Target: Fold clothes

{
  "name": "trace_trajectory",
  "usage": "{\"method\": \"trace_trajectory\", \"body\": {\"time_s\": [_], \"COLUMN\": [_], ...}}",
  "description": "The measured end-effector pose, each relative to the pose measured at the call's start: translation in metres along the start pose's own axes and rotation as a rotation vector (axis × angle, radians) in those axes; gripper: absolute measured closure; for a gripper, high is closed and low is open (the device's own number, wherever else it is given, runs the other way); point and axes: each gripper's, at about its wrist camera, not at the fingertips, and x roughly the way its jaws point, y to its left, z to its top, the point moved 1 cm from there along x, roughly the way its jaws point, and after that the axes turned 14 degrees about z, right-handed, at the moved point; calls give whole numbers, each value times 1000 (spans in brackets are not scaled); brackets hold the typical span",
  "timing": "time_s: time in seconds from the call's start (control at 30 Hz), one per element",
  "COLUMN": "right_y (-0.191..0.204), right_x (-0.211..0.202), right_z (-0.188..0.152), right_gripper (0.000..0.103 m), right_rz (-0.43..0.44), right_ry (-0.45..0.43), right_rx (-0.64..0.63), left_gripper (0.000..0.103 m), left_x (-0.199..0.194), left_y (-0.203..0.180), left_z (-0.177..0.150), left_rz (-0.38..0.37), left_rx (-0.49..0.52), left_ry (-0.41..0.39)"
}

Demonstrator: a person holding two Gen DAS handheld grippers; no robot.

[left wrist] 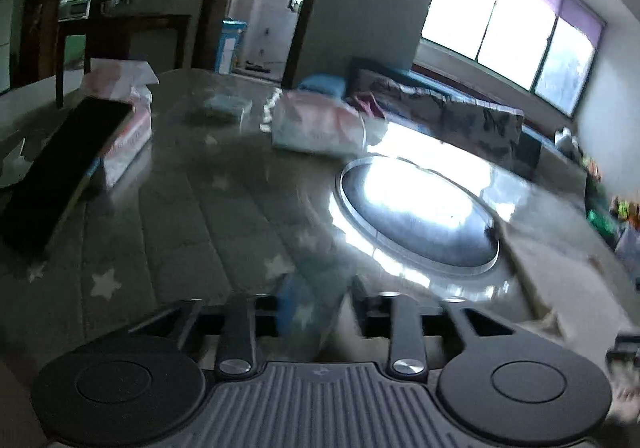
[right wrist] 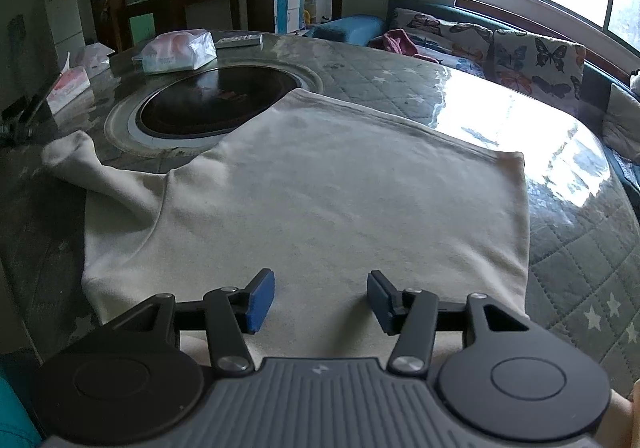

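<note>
Under the parted right tool (right wrist: 321, 300), cream shirt (right wrist: 312, 199) lies flat (sleeve (right wrist: 80, 163) rumpled).

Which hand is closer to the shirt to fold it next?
Probably the right. The right gripper sits over the cream shirt with open jaws; the left gripper faces mostly table.

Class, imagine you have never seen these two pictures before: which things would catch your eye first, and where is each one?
The cream garment stands out first, spread flat over the quilted table cover, one sleeve trailing left. Behind it lies the round dark glass disc at the table's centre. Nearest the camera, the right hand-held gripper hovers open above the garment's near edge.
</note>
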Motion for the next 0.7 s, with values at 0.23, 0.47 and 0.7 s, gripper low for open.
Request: {"method": "trace_trajectory", "body": {"time_s": [0.23, 0.47, 0.7], "right_y": [1, 4, 43], "right_x": [0, -1, -6], "right_z": [1, 4, 20], "right_gripper": [49, 49, 50], "right_rz": [2, -6, 101], "right_ry": [-3, 5, -2], "right_rx": [1, -26, -156], "left_gripper": [59, 95, 95], "left_x": [24, 26, 34], "left_y": [-32, -50, -87], "left_z": [-2, 4, 35], "left_rz": [-40, -43, -55], "left_rx": [131, 207, 327], "left_ry": [57, -28, -137]}}
